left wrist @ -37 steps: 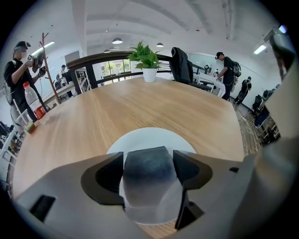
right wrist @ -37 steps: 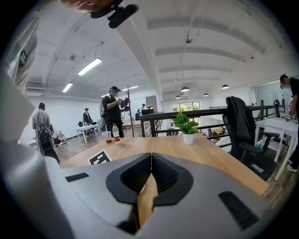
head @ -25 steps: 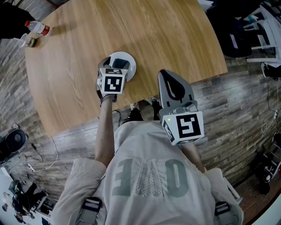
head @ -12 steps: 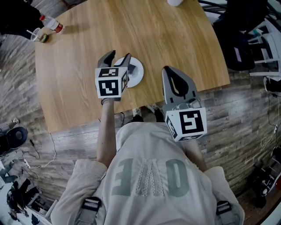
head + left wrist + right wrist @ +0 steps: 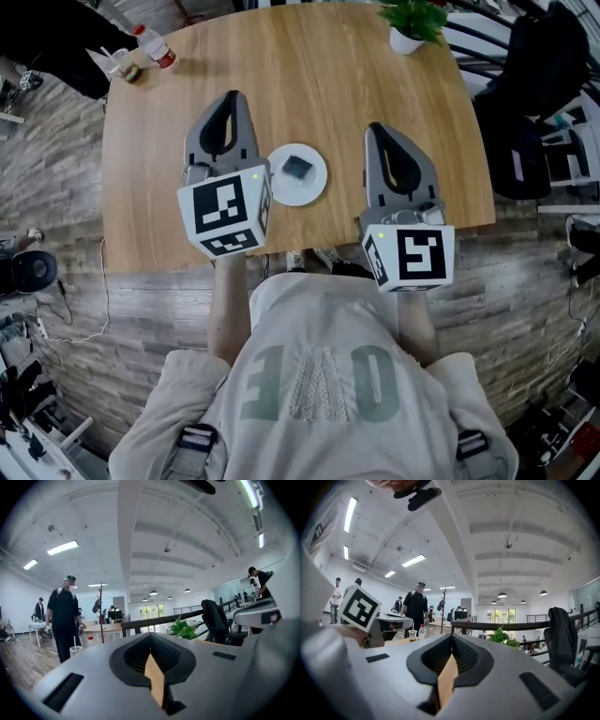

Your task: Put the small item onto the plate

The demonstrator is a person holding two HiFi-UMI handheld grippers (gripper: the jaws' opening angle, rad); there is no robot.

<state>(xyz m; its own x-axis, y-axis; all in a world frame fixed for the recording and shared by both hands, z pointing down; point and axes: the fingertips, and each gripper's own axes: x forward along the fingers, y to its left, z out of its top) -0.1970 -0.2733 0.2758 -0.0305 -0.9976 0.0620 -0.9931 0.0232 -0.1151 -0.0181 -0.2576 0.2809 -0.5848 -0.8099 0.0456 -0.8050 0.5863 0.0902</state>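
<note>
A small dark square item (image 5: 297,168) lies on the white plate (image 5: 314,187), near the front edge of the round wooden table (image 5: 309,75). My left gripper (image 5: 231,97) is raised to the left of the plate, shut, with nothing between its jaws. To the right of the plate my right gripper (image 5: 379,127) is also raised and shut on nothing. In the left gripper view the left gripper (image 5: 151,638) points out over the room, and so does the right gripper (image 5: 451,638) in its own view. Neither gripper view shows the plate or the item.
A bottle (image 5: 156,47) and a cup (image 5: 120,64) stand at the table's far left edge. A potted plant (image 5: 413,22) is at the far right. A chair draped in dark clothing (image 5: 536,84) stands right of the table. People (image 5: 65,616) stand beyond it.
My left gripper was open over the plate; it has lifted back to the left and shut empty. The small item stays on the plate. The right gripper has barely moved.
</note>
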